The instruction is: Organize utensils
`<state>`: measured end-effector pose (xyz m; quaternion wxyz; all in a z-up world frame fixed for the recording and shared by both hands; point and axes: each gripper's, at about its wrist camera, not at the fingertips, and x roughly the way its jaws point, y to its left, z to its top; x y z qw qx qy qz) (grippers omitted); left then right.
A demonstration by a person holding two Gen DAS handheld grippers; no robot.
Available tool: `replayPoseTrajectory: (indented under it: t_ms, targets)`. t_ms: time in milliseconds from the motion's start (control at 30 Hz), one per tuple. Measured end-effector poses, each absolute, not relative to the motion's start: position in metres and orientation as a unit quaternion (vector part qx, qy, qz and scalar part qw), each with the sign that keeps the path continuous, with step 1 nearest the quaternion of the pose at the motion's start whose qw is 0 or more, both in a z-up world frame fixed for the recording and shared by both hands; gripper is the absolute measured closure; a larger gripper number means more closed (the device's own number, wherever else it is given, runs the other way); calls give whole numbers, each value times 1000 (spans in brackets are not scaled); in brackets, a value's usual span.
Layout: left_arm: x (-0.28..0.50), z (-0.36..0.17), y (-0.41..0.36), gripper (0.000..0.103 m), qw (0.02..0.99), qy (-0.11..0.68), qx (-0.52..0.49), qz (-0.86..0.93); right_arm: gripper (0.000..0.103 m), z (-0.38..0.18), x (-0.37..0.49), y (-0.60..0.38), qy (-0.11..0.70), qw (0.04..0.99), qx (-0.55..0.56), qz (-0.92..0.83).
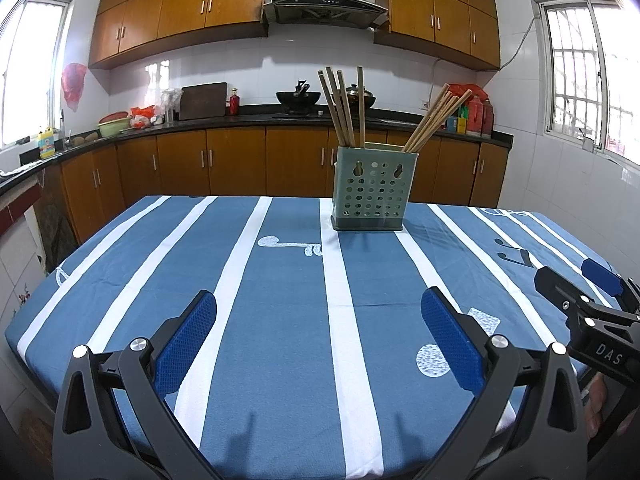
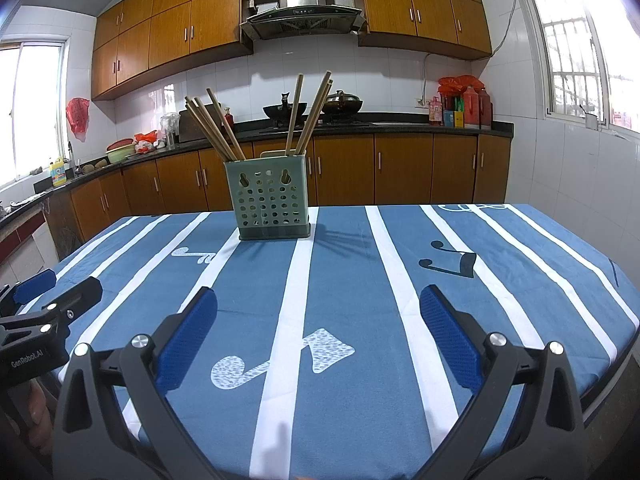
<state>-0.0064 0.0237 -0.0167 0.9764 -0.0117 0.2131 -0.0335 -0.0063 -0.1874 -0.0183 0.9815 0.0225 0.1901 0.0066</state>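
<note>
- Chopsticks (image 1: 344, 112) stand in two bunches inside our green perforated holder (image 1: 374, 194); one bunch leans toward each side, tips fanned above the rim.
- That holder sits upright near the far edge of the table (image 1: 280, 300), on a blue cloth with white stripes and music notes.
- Our left gripper (image 1: 318, 334) hovers over the near side, its blue pads wide apart and gripping nothing.
- Our right gripper (image 2: 318, 334) hangs beside it, likewise spread and empty.
- Both grippers are well apart from the holder.
- Behind stretches a kitchen counter (image 2: 400, 126) with woks.
</note>
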Motion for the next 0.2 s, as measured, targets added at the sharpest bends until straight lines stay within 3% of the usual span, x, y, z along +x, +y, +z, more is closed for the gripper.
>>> replayPoseTrajectory:
  t_ms: [200]
  targets:
    - [-7,-17,23,2,977,212,-12,-34,4,-18,-6,-188,190,981,23,7]
